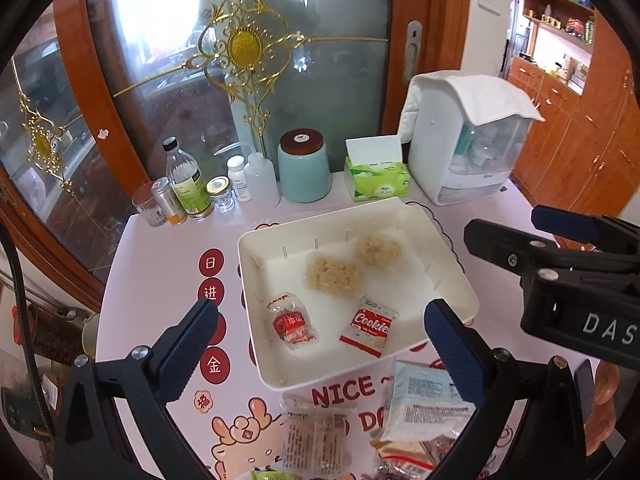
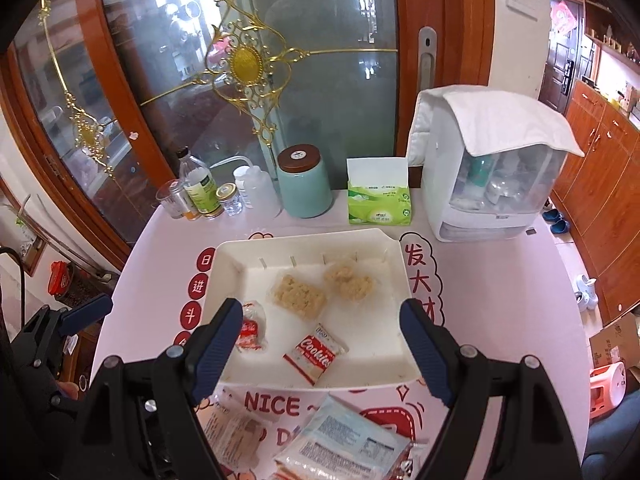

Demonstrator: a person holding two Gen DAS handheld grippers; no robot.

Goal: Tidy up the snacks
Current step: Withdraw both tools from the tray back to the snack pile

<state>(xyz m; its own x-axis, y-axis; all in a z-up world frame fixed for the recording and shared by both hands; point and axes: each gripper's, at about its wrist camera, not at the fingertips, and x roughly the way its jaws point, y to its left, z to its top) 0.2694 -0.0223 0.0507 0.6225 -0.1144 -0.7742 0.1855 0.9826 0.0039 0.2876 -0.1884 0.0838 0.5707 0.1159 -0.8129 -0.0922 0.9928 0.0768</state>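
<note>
Nearest, at the front edge of the table, loose snack packets lie in a small heap: a pale blue packet overlapping a clear packet of brown biscuits, with more wrappers cut off by the frame below. Over them hangs the left claw, its blue pads wide apart and holding nothing. The right claw sits just beside it to the right, likewise spread wide and empty; each shows at the edge of the other's view.

Just beyond the heap, nearly touching it, is the white tray, a shallow rectangle with a raised rim. Inside lie four snacks, none touching the rim: a red-printed clear packet at the near left, a red and white cookie packet at the near middle, and behind them two pale crispy cakes side by side. The tray's right half is bare floor.

Right of the tray, open pink tabletop runs to the rounded edge. Along the far edge, against a glass door, stand small bottles and jars, a teal canister, a green tissue box and a white appliance under a cloth.
</note>
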